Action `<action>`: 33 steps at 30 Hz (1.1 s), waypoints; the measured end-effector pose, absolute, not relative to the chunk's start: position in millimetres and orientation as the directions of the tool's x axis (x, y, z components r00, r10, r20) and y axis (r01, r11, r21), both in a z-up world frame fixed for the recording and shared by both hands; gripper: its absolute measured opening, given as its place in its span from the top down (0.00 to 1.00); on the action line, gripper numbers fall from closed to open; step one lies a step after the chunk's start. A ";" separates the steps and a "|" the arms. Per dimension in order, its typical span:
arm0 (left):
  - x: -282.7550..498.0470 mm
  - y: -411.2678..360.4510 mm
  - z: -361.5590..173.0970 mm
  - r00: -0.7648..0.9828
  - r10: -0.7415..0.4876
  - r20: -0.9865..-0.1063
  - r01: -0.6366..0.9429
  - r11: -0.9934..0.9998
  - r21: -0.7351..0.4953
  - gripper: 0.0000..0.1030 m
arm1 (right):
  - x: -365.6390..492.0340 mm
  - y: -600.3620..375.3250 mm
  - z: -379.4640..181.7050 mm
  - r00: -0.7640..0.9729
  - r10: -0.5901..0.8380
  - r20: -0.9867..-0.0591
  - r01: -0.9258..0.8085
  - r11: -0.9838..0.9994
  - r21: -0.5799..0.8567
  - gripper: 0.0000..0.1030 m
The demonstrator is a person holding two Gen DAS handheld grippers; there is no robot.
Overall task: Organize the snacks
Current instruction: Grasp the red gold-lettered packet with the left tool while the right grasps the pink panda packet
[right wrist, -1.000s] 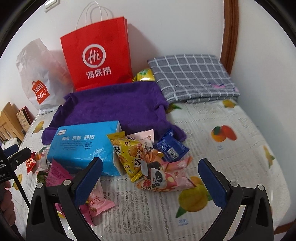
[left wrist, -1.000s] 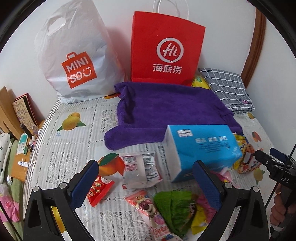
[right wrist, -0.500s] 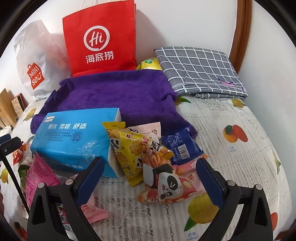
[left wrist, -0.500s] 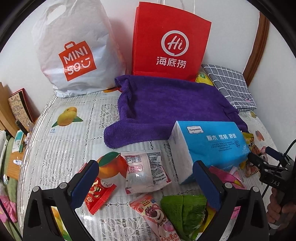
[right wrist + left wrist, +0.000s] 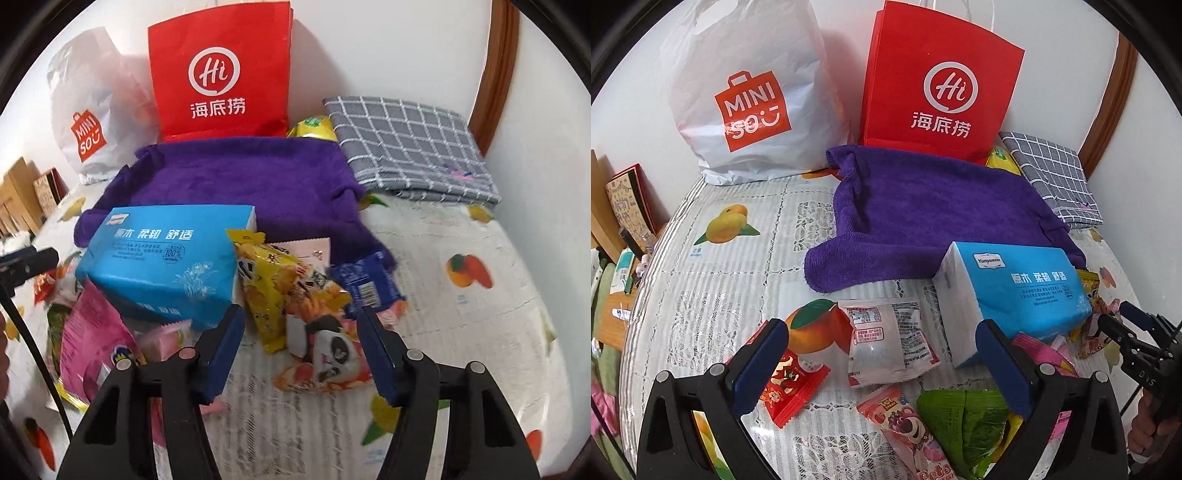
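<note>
Snack packets lie scattered on a fruit-print tablecloth (image 5: 738, 280). My left gripper (image 5: 879, 354) is open and empty above a white packet (image 5: 886, 339), with a red packet (image 5: 790, 384) by its left finger and a green packet (image 5: 967, 421) and pink bear packet (image 5: 908, 428) nearer. My right gripper (image 5: 299, 343) is half closed, its jaws on either side of a panda packet (image 5: 325, 354), not gripping it. A yellow snack bag (image 5: 273, 284), a blue packet (image 5: 365, 284) and pink packets (image 5: 92, 347) lie beside it.
A blue tissue pack (image 5: 1015, 291) (image 5: 166, 266) lies among the snacks. Behind are a purple towel (image 5: 923, 214), a red paper bag (image 5: 938, 85), a white Miniso bag (image 5: 746, 96) and a grey checked cloth (image 5: 410, 147). The table edge runs along the left.
Both grippers have moved forward and lower toward the snacks. The right gripper's jaws have narrowed from wide open to half closed around the panda packet.
</note>
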State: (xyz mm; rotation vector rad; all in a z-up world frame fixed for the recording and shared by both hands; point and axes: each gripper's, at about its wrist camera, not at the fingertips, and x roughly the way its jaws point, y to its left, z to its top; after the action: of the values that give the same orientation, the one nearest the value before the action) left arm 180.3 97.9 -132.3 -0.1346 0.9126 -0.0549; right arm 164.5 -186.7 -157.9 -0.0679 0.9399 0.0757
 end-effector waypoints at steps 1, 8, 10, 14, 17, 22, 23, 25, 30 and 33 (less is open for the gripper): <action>179.8 97.7 -132.0 0.611 -0.105 -0.785 -0.009 0.990 -0.139 0.01 | 163.8 -187.4 -156.4 0.592 0.040 -0.805 -0.098 0.995 -0.022 0.35; 171.6 98.9 -126.3 0.615 -0.092 -0.783 -0.013 0.992 -0.127 0.01 | 171.0 -192.2 -169.3 0.563 0.017 -0.826 -0.105 0.993 -0.051 0.22; 169.2 101.5 -124.8 0.617 -0.088 -0.782 -0.019 0.992 -0.126 0.01 | 172.9 -195.0 -176.3 0.558 0.021 -0.830 -0.116 0.992 -0.053 0.22; 164.0 109.0 -121.7 0.618 -0.077 -0.782 -0.035 0.991 -0.126 0.01 | 172.2 -194.2 -181.5 0.566 0.025 -0.824 -0.153 0.985 -0.075 0.23; 156.3 117.5 -119.4 0.620 -0.060 -0.782 -0.058 0.991 -0.122 0.01 | 167.0 -193.6 -179.4 0.554 0.009 -0.833 -0.171 0.980 -0.103 0.46; 145.9 126.3 -118.1 0.620 -0.041 -0.784 -0.087 0.989 -0.121 0.01 | 153.7 -210.9 -171.1 0.530 0.020 -0.847 -0.137 0.989 -0.062 0.73; 143.2 127.5 -118.2 0.617 -0.037 -0.786 -0.093 0.989 -0.119 0.01 | 149.8 -215.0 -168.2 0.528 0.034 -0.849 -0.131 0.990 -0.042 0.75; 139.2 129.7 -118.4 0.614 -0.029 -0.788 -0.102 0.988 -0.116 0.01 | 143.1 -220.5 -161.9 0.529 0.049 -0.847 -0.117 0.993 -0.015 0.79; 130.4 138.2 -121.8 0.605 -0.017 -0.796 -0.123 0.986 -0.114 0.01 | 124.2 -231.0 -147.8 0.514 0.148 -0.845 -0.097 0.989 0.114 0.79; 127.3 145.5 -126.5 0.595 -0.007 -0.804 -0.144 0.983 -0.116 0.01 | 120.5 -223.2 -149.9 0.515 0.143 -0.845 -0.111 0.989 0.099 0.80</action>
State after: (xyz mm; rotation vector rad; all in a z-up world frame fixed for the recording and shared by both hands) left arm 127.3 145.5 -126.5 -0.1756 0.9311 0.0799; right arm 120.5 -223.2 -149.9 0.0340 1.0179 0.1527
